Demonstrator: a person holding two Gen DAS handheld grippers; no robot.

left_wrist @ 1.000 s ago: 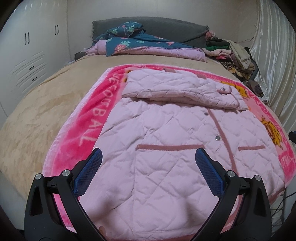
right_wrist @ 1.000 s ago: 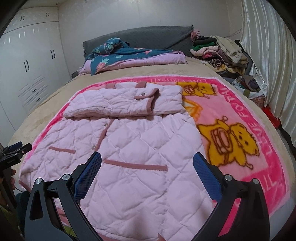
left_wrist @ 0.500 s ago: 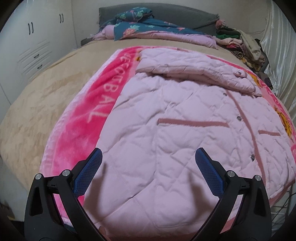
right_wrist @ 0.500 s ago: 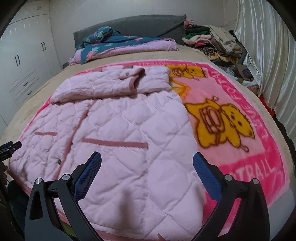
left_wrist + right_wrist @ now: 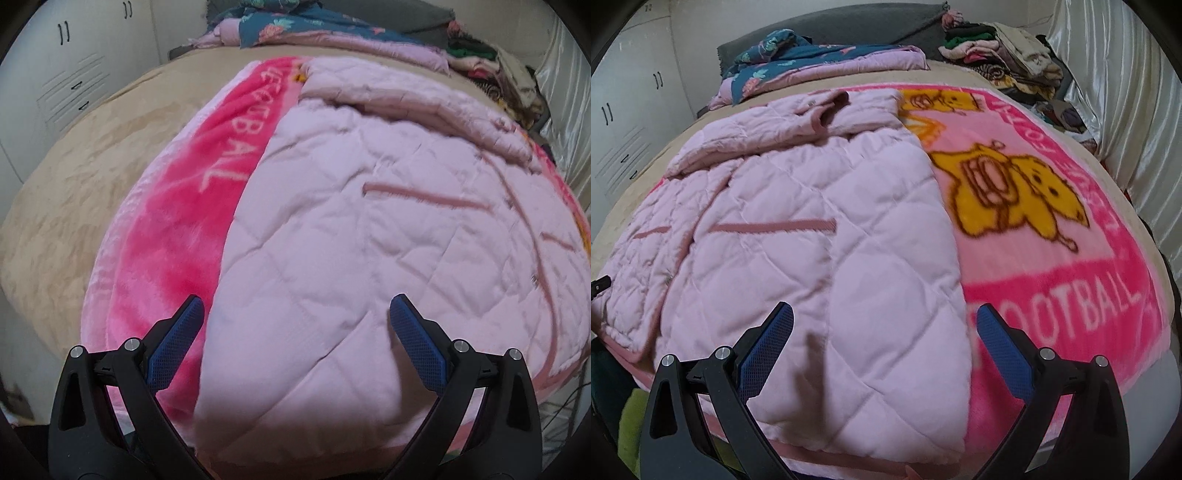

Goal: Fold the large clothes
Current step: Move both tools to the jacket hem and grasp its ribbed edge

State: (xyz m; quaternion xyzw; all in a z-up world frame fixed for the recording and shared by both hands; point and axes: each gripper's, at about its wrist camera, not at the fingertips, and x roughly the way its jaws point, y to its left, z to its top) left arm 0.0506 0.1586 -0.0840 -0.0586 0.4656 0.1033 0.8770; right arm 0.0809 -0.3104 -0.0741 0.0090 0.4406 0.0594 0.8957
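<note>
Jaws apart on both grippers, over pink quilted jacket [image 5: 369, 240]; blanket [image 5: 1071, 295] lettering blurred, probably "FOOTBALL".

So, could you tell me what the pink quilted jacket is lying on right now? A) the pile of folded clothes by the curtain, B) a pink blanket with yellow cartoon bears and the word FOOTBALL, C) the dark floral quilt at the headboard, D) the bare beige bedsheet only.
B: the pink quilted jacket is spread flat on the pink blanket, whose yellow bears and FOOTBALL lettering show beside it.
</note>
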